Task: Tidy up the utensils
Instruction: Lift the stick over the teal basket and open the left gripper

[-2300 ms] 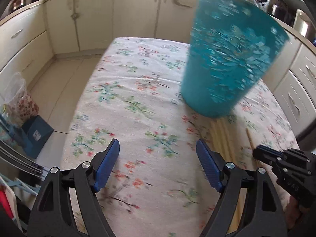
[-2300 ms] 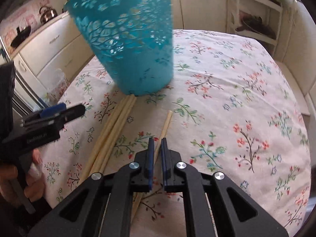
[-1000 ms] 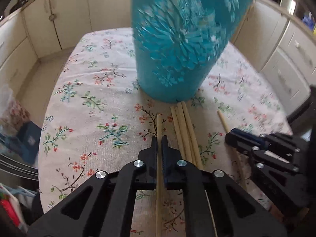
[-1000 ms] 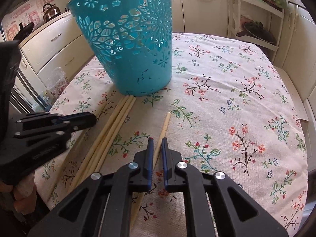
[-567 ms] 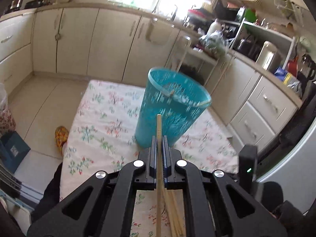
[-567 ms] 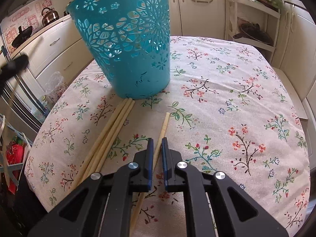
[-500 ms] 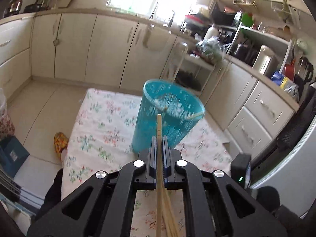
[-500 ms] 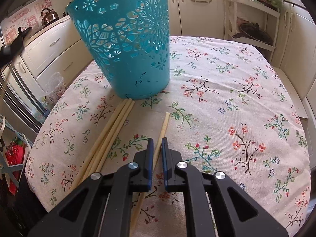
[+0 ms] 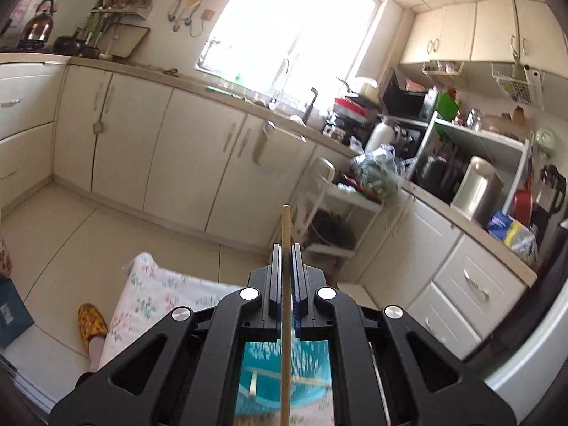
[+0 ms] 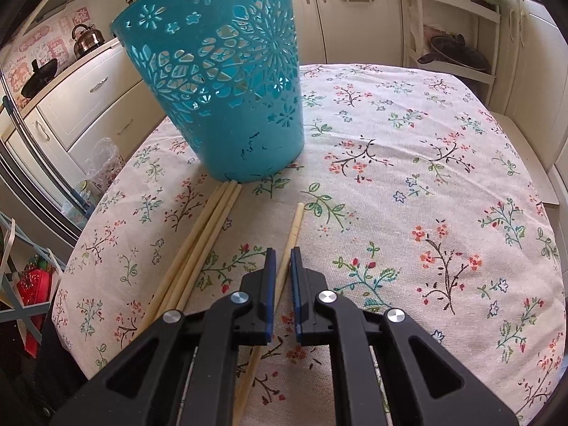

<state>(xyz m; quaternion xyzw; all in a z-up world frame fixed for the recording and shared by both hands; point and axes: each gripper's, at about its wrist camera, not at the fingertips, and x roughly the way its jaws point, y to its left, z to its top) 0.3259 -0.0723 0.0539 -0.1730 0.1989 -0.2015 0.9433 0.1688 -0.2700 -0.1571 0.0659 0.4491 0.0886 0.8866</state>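
The chopstick [image 9: 285,284] stands clamped between the left gripper [image 9: 285,266]'s fingers, which are closed tight on it; its long axis runs straight along the fingers, one end poking out past their tips, the rest trailing back under the gripper. Below and behind those fingertips sits the teal basket [image 9: 284,380], its open rim showing through the gripper frame, so the stick looks set to tip downward into it. This hand is plainly the nearer one for that drop.

The right gripper [image 10: 281,273] hangs low over the table [image 10: 443,177], fingers nearly shut with a narrow slit between them. A single chopstick [image 10: 293,234] lies under that slit, pointing ahead toward the basket; whether the pads pinch it I cannot tell. Three more chopsticks [image 10: 209,227] lie bundled just left of the fingers, tips touching the basket's foot.

The floral cloth covers the table; cream cabinets [image 9: 159,149] and a bright window [image 9: 294,28] ring the kitchen.
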